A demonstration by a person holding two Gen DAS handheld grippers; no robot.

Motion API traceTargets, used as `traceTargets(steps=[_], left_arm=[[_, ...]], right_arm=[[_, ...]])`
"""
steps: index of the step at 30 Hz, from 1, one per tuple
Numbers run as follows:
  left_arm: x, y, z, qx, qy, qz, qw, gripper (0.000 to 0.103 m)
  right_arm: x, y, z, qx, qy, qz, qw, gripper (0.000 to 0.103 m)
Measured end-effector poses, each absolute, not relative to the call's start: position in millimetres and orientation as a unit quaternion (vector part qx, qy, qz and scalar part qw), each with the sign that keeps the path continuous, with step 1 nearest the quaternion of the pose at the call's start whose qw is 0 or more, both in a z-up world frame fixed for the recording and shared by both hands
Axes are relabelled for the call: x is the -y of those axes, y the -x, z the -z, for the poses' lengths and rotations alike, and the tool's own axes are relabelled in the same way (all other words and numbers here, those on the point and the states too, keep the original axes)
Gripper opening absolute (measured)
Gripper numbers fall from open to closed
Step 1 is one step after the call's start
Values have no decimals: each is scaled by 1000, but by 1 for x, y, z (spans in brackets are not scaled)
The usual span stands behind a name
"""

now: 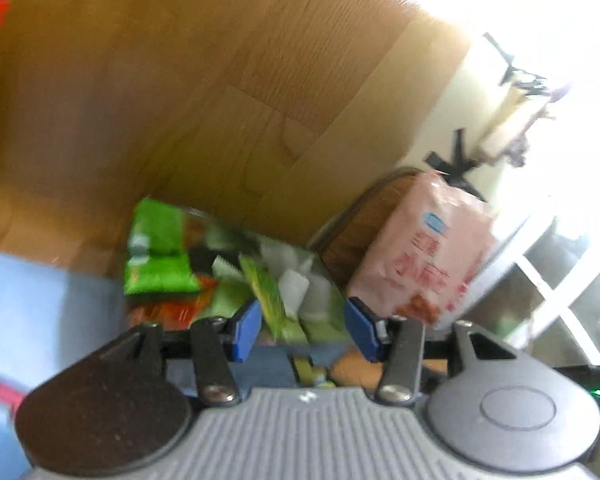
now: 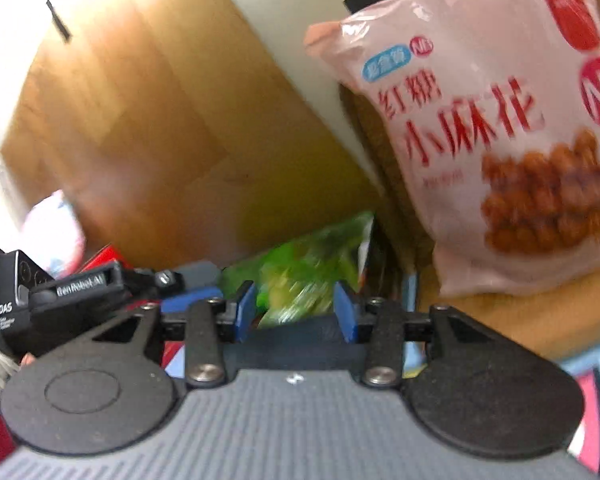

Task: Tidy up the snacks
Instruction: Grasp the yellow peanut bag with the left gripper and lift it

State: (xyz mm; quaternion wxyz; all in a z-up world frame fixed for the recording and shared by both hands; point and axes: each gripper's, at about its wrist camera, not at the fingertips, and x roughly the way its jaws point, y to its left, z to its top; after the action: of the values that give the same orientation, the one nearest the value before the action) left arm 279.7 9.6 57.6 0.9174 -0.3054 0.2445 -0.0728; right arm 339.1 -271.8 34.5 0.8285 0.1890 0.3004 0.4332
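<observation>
Both grippers hang over a wooden floor [image 1: 204, 80], jaws parted, pinching nothing. Ahead of the left gripper [image 1: 303, 330] sits a clear box [image 1: 320, 272] of small packets, a green packet [image 1: 158, 248] on its far left; one yellow-green sachet [image 1: 270, 300] shows in the gap between the blue pads [image 1: 247, 330], contact unclear through the blur. A pink bag [image 1: 424, 252] stands to the box's right. The right gripper [image 2: 296, 310] points at a green bag [image 2: 308, 268] just beyond its tips, with the pink bag [image 2: 500, 120] up to the right.
</observation>
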Motion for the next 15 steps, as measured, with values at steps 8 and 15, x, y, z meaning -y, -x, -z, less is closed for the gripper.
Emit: traceTargets(steps=[8, 15], left_arm=[[-3, -159, -4, -309, 325, 47, 893, 56], [1, -115, 29, -305, 412, 46, 857, 42]], right_arm=[[259, -241, 11, -391, -148, -505, 755, 50], [222, -201, 21, -404, -113, -512, 749, 40]])
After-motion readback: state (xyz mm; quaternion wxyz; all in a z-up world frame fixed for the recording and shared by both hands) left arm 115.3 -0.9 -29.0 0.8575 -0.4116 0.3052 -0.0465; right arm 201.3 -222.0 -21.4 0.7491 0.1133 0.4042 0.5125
